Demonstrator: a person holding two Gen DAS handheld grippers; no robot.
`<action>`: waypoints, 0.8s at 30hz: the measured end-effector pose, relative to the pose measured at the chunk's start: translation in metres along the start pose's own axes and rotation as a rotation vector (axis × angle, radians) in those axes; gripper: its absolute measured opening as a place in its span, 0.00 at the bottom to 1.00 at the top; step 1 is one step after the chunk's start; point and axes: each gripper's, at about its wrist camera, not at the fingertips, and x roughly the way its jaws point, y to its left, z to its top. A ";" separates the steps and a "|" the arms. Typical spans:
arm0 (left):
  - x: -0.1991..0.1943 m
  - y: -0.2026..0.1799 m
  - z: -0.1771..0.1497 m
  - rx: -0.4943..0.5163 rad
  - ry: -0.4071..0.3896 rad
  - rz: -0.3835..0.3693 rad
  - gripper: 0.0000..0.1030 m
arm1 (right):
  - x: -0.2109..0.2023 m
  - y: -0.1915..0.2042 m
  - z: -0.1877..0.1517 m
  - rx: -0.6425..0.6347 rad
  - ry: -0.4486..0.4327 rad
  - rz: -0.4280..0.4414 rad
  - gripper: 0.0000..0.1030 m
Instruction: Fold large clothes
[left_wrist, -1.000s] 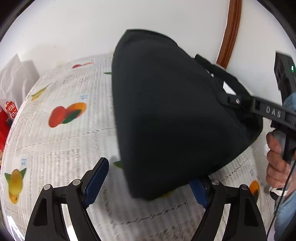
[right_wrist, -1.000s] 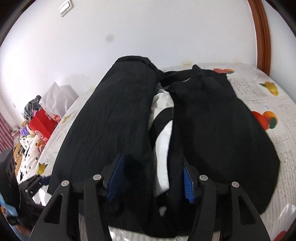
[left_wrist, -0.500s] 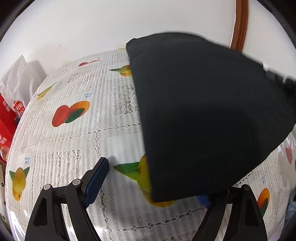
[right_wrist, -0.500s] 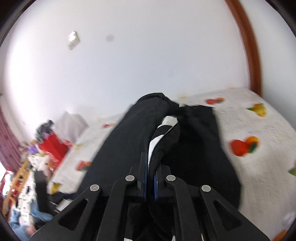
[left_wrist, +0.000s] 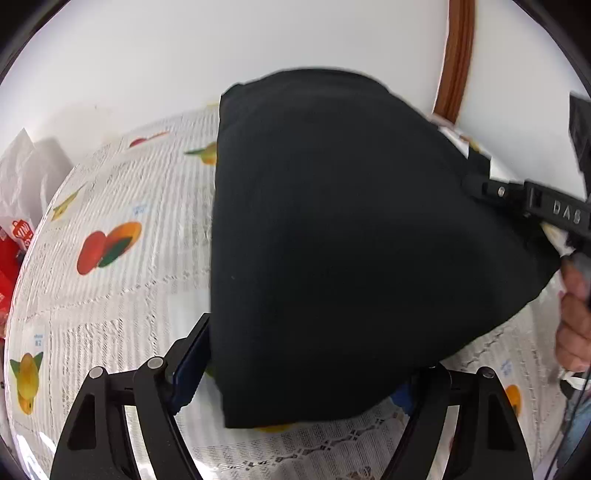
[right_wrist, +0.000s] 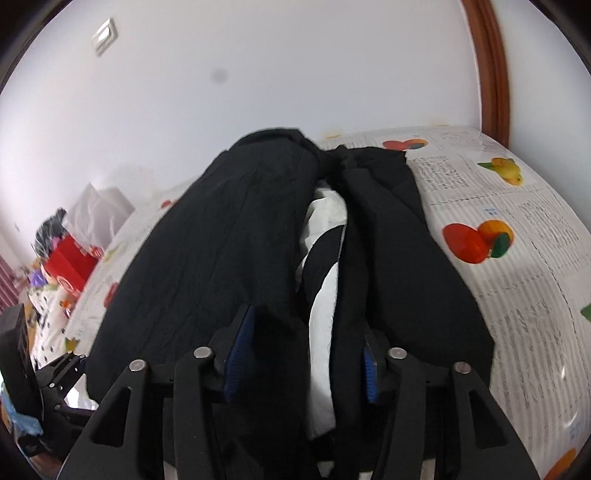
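Right tongs (right_wrist: 301, 354) are opening astride the bunched black-and-white cloth garment (right_wrist: 258, 240); left tongs (left_wrist: 299, 369) stand wide at its near corner, gripping nothing. Folding seems midway; next calls for squaring the edges. It lies humped on the fruit-printed white bench cloth (left_wrist: 110, 295).

The black garment (right_wrist: 236, 236) lies bunched lengthwise on the fruit-print tablecloth (right_wrist: 517, 229), its two dark halves folded toward each other. A white and black lining (right_wrist: 325, 266) shows in the gap between them. Its near end is raised off the cloth.
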 end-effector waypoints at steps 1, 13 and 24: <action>0.000 0.000 0.000 -0.005 -0.006 0.001 0.78 | 0.001 0.003 0.001 -0.014 0.004 -0.003 0.16; 0.003 -0.008 0.001 -0.009 -0.004 0.020 0.79 | -0.059 -0.053 0.022 0.083 -0.196 0.066 0.05; 0.002 -0.003 0.002 -0.018 0.011 0.019 0.78 | -0.055 -0.056 -0.007 -0.026 -0.055 -0.135 0.18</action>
